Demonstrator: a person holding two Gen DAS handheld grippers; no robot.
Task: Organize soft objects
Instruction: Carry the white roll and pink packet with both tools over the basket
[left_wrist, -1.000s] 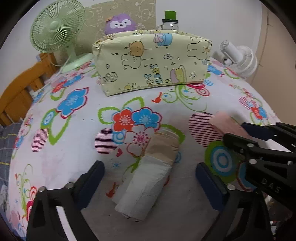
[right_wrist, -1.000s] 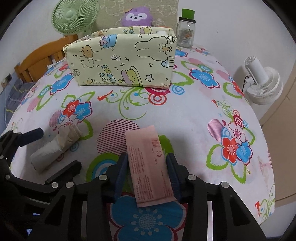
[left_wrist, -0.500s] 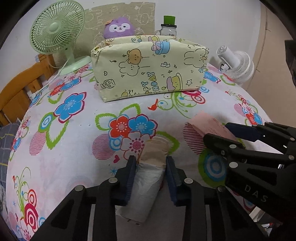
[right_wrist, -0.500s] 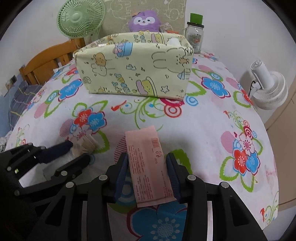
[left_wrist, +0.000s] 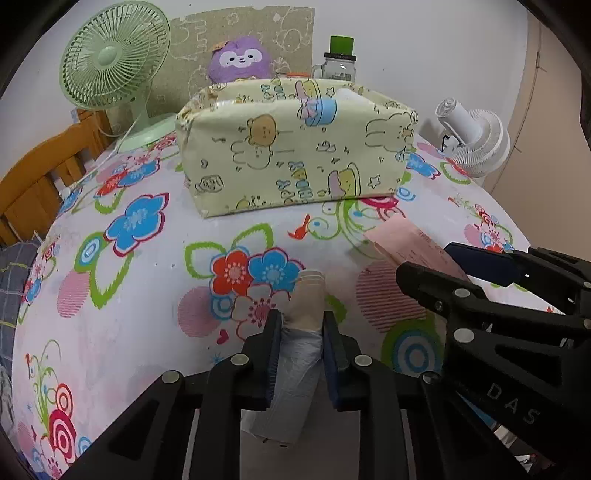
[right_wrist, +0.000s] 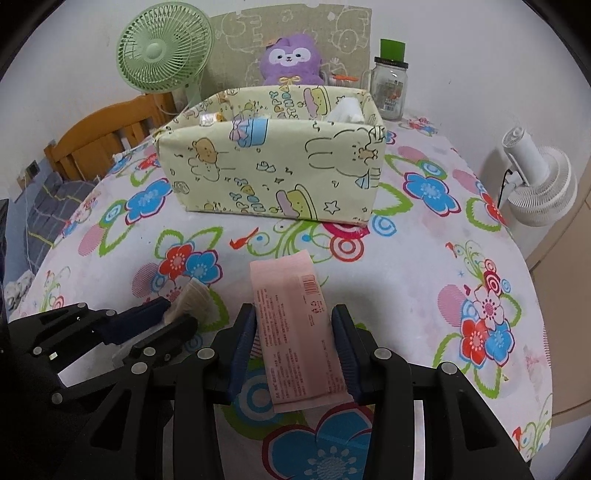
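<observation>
Table (right_wrist: 424, 266) under a flowered cloth fills both wrist views. Pale yellow fabric bin (left_wrist: 295, 155) with cartoon print stands at 12 o'clock, open-topped; a white soft item (right_wrist: 345, 110) shows inside at its right end. Behind the bin: green fan (left_wrist: 110, 62) at 11 o'clock, purple plush toy (right_wrist: 290, 59) at 12, glass jar with green lid (right_wrist: 390, 85) at 1. White fan (right_wrist: 543, 184) sits off the table edge at 3 o'clock.

Right gripper (right_wrist: 295, 347): jaws clamped on both long edges of a flat pink packet (right_wrist: 295, 325), which points toward 12.

Left gripper (left_wrist: 301, 354): jaws closed tight on a white roll with a beige end (left_wrist: 303, 343), squeezing it; beige end points to 12. Roll's near end touches the cloth at 6 o'clock.
</observation>
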